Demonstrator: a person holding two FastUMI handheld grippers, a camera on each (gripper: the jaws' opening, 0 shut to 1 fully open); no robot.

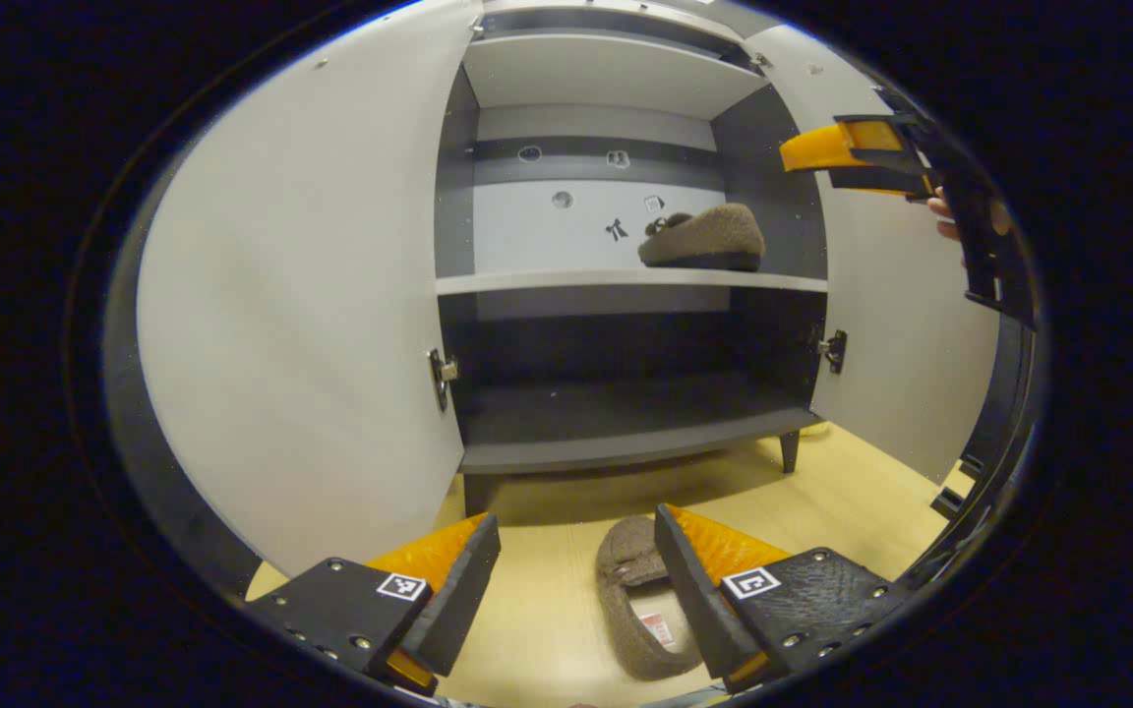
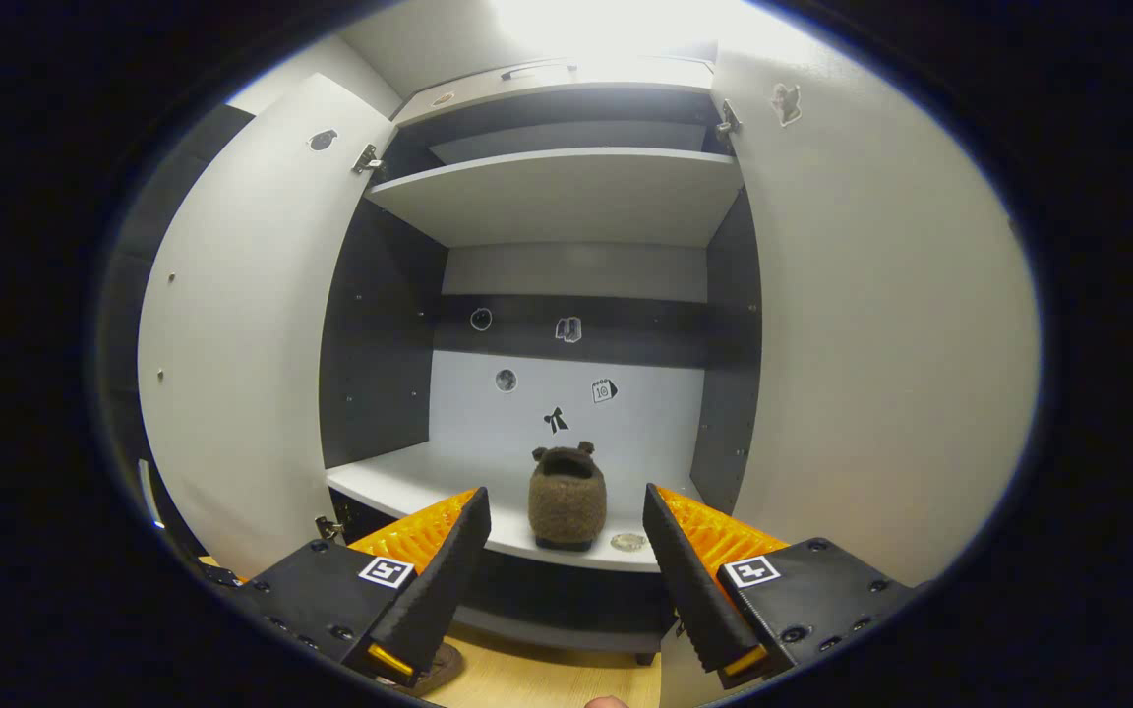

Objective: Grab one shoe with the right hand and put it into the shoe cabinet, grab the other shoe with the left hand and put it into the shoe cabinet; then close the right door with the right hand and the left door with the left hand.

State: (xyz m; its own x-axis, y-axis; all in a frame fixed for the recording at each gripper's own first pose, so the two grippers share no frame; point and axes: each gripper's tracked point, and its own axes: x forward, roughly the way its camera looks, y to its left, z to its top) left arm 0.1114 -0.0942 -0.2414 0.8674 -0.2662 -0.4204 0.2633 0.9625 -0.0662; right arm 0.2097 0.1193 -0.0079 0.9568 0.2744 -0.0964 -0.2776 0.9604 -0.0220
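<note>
Shoes: one shelved (image 1: pixel 704 236), one floored (image 1: pixel 630 600)

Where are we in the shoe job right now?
Done: one brown shoe sits on the cabinet's middle shelf, and the right claw is open in front of it. In hand: the open left claw is over the second shoe on the floor, not gripping. Left: shelve it, then close the right door and left door.
</note>
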